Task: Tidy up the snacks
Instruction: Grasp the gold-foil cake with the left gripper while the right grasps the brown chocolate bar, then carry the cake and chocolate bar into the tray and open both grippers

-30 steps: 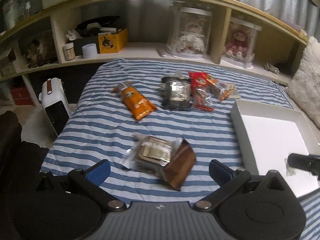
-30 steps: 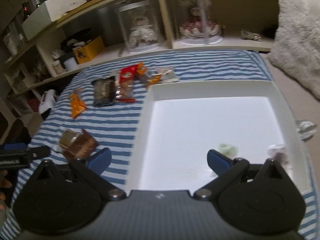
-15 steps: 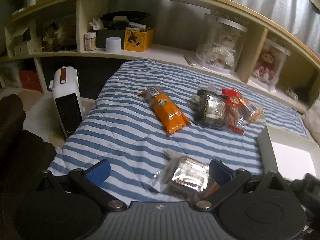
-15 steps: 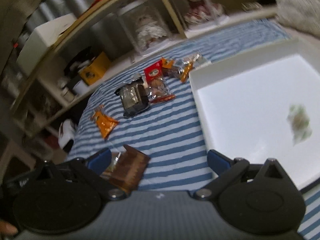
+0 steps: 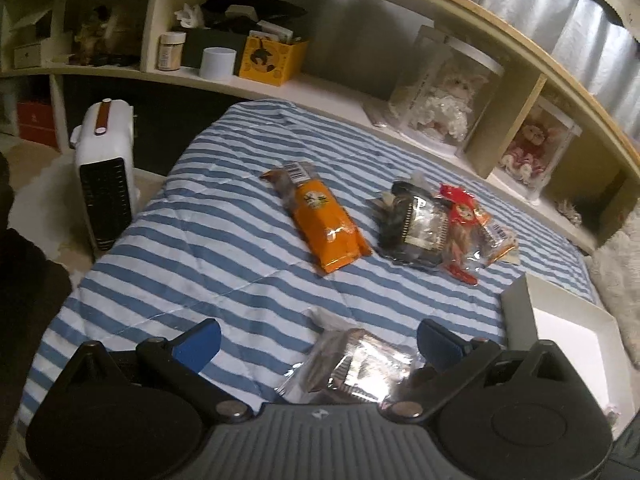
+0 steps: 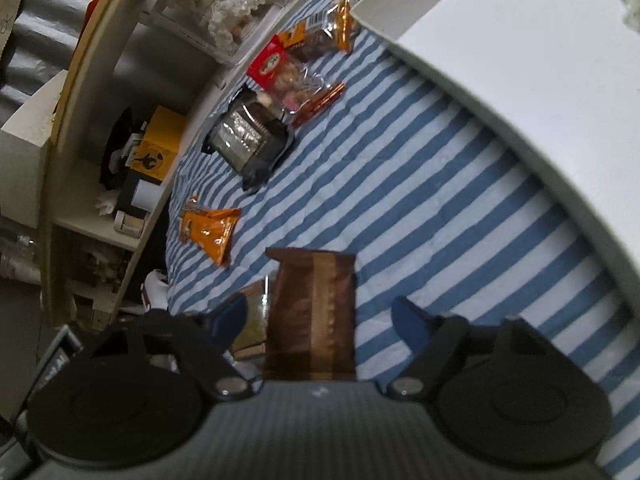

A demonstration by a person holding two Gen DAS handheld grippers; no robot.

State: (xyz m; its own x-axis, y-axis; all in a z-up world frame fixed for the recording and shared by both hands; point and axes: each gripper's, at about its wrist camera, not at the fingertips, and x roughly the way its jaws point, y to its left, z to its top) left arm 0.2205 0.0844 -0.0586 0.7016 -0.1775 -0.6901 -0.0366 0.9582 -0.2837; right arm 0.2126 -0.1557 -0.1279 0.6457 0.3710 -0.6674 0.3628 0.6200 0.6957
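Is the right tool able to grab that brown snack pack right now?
Probably yes. The right tool is open, and the brown snack pack lies flat on the striped blanket right between its fingers, with nothing lying over it.

The white tray (image 6: pixel 520 92) runs off the right wrist view's edge; the clear-wrapped snack's (image 5: pixel 360 368) near end hides behind the left gripper (image 5: pixel 318 340).

R tool (image 6: pixel 320 320) open, brown pkt (image 6: pixel 314 316) btwn fingers
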